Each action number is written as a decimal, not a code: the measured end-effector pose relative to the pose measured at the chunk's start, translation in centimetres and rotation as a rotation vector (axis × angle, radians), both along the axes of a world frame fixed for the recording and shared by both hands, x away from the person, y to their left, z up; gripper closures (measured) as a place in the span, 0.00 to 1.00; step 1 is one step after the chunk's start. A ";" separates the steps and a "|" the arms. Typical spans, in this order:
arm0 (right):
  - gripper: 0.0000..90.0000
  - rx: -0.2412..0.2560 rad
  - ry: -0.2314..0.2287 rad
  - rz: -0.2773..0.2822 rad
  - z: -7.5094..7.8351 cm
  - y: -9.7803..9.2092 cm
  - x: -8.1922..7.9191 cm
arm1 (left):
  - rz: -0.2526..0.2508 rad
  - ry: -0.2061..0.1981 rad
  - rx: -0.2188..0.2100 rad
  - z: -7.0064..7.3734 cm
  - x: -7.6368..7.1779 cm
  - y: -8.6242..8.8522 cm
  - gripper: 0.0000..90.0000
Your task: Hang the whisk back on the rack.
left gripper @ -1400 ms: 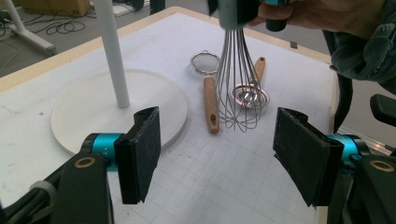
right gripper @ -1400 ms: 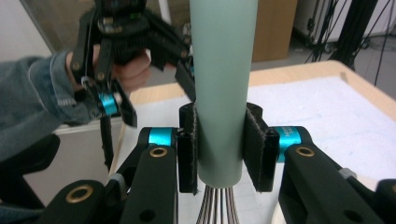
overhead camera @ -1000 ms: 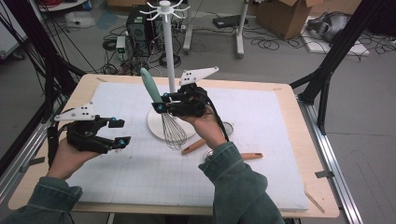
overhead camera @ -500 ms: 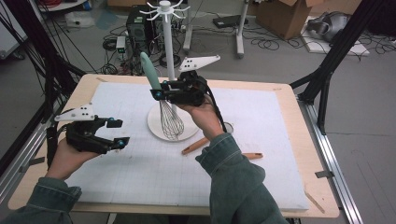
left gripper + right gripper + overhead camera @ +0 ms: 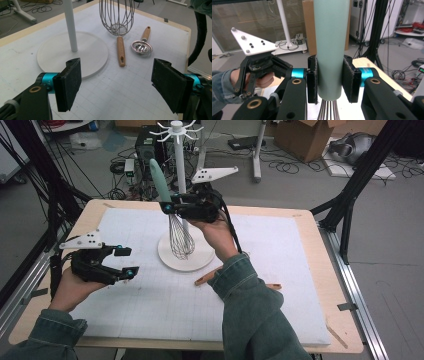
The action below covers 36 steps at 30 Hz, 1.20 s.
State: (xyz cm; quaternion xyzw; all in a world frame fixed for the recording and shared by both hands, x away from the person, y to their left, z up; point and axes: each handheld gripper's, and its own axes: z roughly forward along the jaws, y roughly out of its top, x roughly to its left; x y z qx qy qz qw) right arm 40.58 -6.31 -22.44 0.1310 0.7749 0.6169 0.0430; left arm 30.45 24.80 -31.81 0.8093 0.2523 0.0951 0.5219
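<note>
Whisk (image 5: pixel 179 234) held upright by its handle in right gripper (image 5: pixel 168 208), clamped, beside rack (image 5: pixel 178 167), probably for hanging; left gripper (image 5: pixel 125 262) open near mat's (image 5: pixel 280 245) left edge.

The white stand's pole (image 5: pixel 179 175) and round base (image 5: pixel 186 255) blocked the middle of the mat, close behind the raised whisk (image 5: pixel 177 227). A wooden-handled spoon (image 5: pixel 142 45) and wooden handle (image 5: pixel 121 51) lay beside the base. Open mat (image 5: pixel 145 305) lay before the left gripper (image 5: pixel 122 262).

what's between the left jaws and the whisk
The stand's round white base and bare mat, seen in the left gripper view; the whisk hangs above the table beyond them.
</note>
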 end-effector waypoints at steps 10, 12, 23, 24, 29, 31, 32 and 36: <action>0.77 0.022 -0.012 -0.022 1.5 0.4 0.8 | 0.011 0.003 0.009 -0.1 0.0 0.3 0.26; 0.77 0.030 -0.016 -0.026 1.8 0.6 0.9 | 0.011 0.002 0.007 -0.1 0.0 0.4 0.26; 0.77 0.061 -0.006 -0.073 3.1 0.9 1.5 | 0.014 0.005 0.008 -0.1 0.0 0.7 0.25; 0.77 0.060 -0.005 -0.080 3.0 0.9 1.5 | 0.013 0.005 0.007 -0.1 0.0 0.7 0.25; 0.77 0.065 0.010 -0.103 2.9 0.8 1.7 | 0.012 0.006 0.008 -0.1 0.0 0.7 0.25; 0.77 0.067 0.006 -0.107 2.9 0.8 1.7 | 0.011 0.006 0.011 -0.1 0.0 0.7 0.25; 0.77 0.063 0.011 -0.114 2.9 0.8 1.6 | 0.011 0.006 0.011 -0.1 0.0 0.7 0.25; 0.77 0.061 0.021 -0.125 2.6 0.7 1.8 | 0.008 0.004 0.011 -0.1 0.0 0.6 0.25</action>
